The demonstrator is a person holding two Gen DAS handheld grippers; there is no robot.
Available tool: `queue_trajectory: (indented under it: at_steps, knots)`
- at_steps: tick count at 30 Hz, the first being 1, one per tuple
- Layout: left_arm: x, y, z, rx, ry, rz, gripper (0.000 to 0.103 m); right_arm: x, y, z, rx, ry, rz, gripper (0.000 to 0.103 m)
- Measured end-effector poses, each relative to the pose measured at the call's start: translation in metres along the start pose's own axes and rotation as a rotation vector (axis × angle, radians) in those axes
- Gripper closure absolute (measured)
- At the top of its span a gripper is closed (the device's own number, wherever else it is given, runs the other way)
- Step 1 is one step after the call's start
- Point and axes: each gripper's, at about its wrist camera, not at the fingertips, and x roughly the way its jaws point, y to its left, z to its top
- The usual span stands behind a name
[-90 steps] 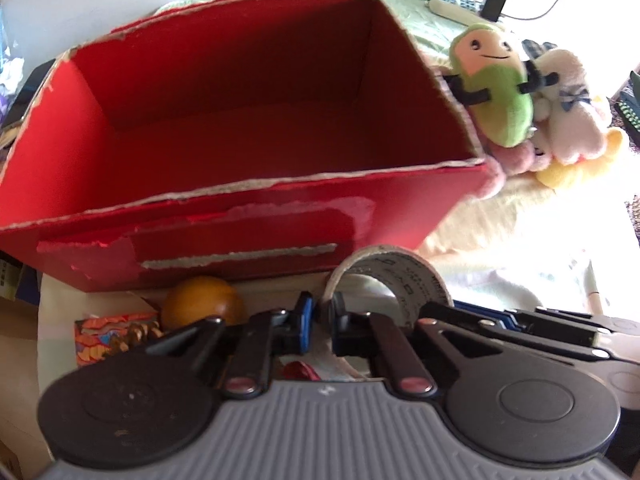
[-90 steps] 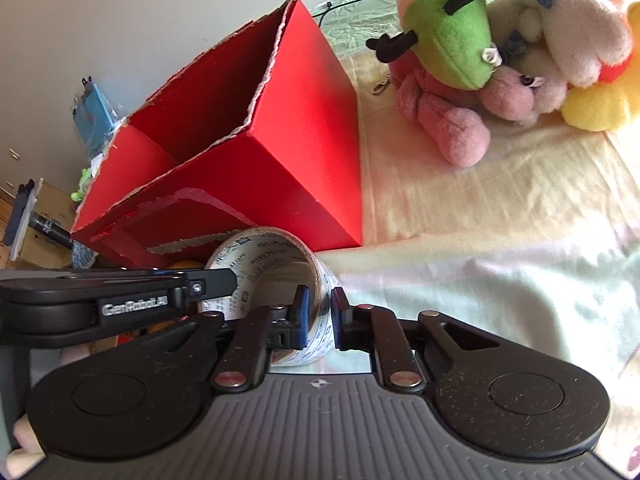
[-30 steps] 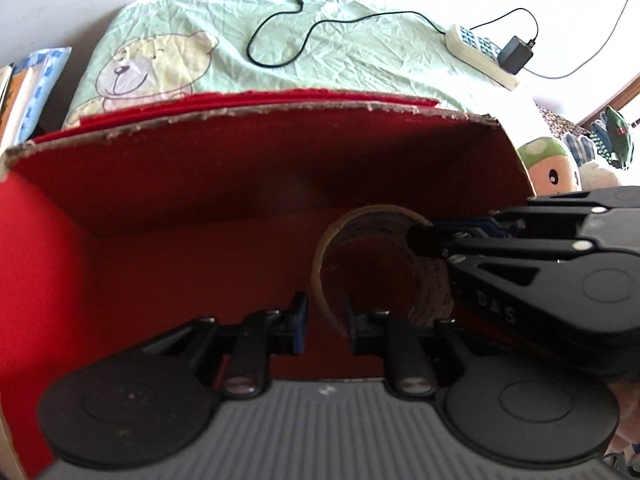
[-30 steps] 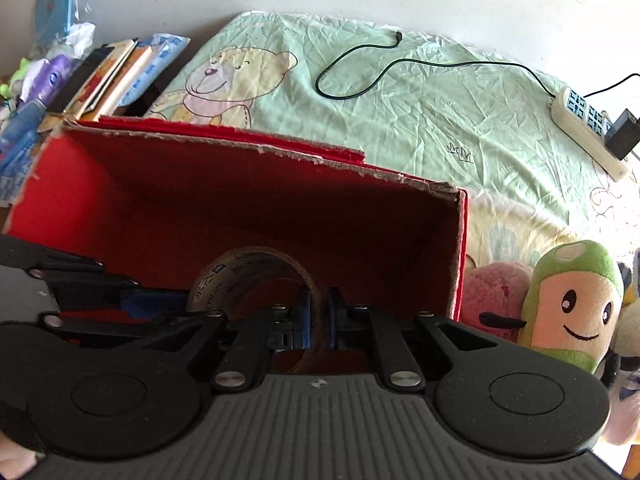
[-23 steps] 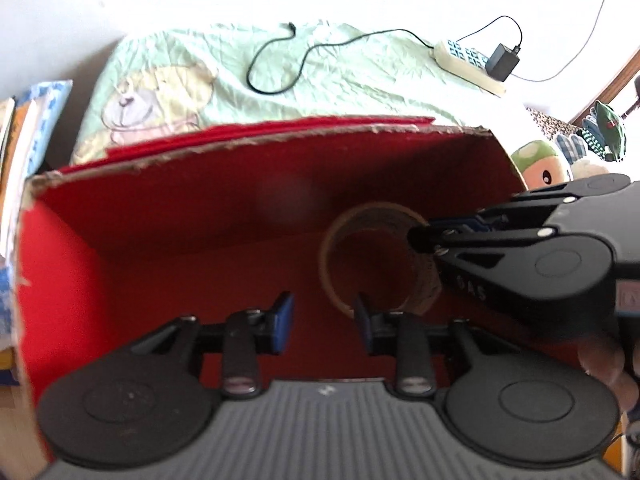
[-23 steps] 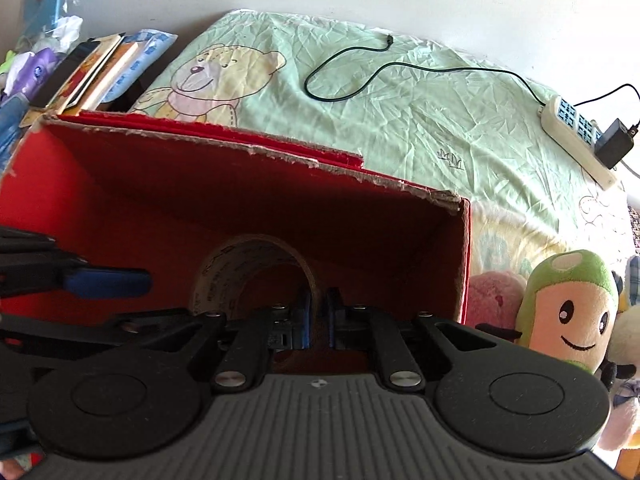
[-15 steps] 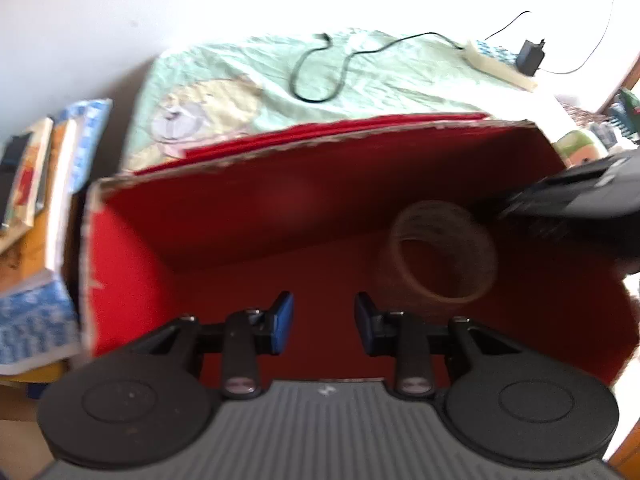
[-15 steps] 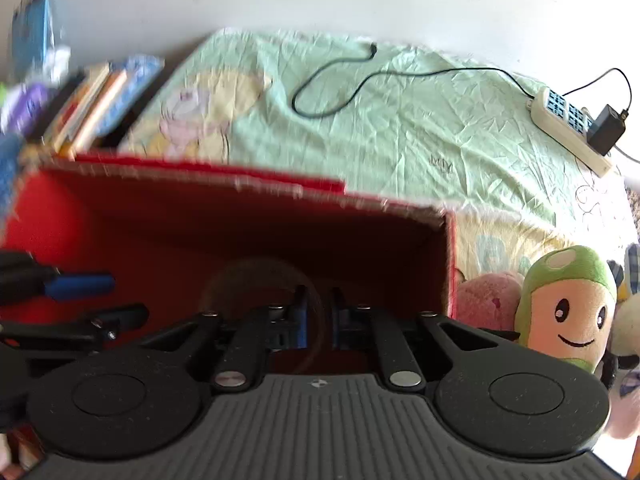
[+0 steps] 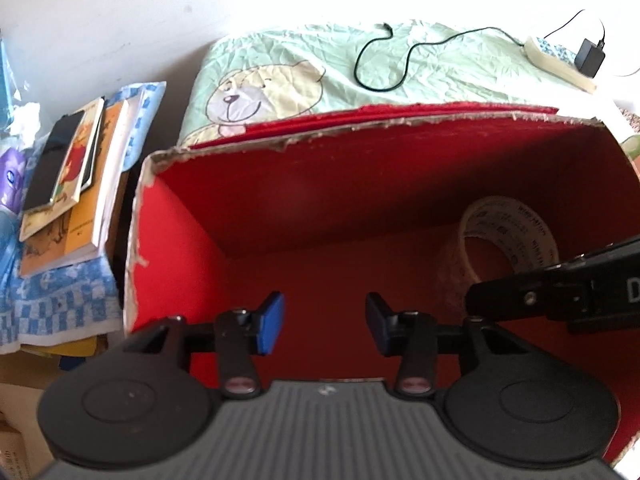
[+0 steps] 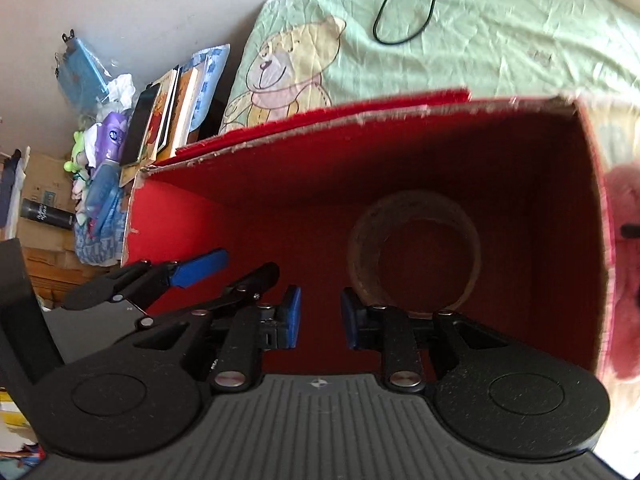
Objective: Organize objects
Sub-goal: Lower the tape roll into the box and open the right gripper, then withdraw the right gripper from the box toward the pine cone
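A roll of clear printed tape (image 9: 508, 248) sits inside the red cardboard box (image 9: 360, 184), toward its right side, and neither gripper touches it. In the right wrist view the tape roll (image 10: 414, 256) shows as a ring just beyond my fingers, within the red box (image 10: 280, 208). My left gripper (image 9: 325, 322) hangs open over the box interior with nothing between its blue pads. My right gripper (image 10: 320, 320) is open too, just short of the roll. The right gripper's finger (image 9: 560, 300) crosses in front of the roll in the left wrist view.
A stack of books (image 9: 68, 184) lies left of the box. Behind the box is a green bear-print sheet (image 9: 280, 88) with a black cable (image 9: 384, 60) and a power strip (image 9: 560, 64). A pink plush toy (image 10: 624, 280) presses against the box's right wall.
Both grippers carried the tape roll up over the box. The left gripper opened first and drew left; then the right opened and the roll dropped free inside the box.
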Motion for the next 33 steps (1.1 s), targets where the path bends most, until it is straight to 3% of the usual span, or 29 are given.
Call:
queue_trajectory:
  at_steps: [5, 10, 19, 23, 31, 33]
  knots:
    - [0.006, -0.003, 0.002, 0.022, 0.03, 0.016, 0.055, 0.01, -0.002, -0.005, 0.007, 0.012, -0.04, 0.08]
    - [0.007, -0.002, 0.002, 0.021, 0.037, 0.007, 0.051, 0.005, -0.005, -0.007, -0.019, -0.032, -0.113, 0.081]
    - [0.006, -0.006, 0.001, 0.04, 0.035, 0.012, 0.048, 0.0, -0.025, -0.009, 0.077, -0.09, -0.163, 0.084]
    - [0.006, -0.007, 0.001, 0.047, 0.031, 0.015, 0.048, -0.001, -0.04, -0.011, 0.168, -0.093, -0.114, 0.086]
    - [0.005, -0.01, -0.001, 0.068, 0.011, 0.038, 0.048, -0.005, -0.03, -0.016, 0.09, -0.119, -0.124, 0.085]
    - [0.005, -0.01, 0.0, 0.069, 0.012, 0.043, 0.048, -0.006, -0.029, -0.017, 0.07, -0.127, -0.117, 0.08]
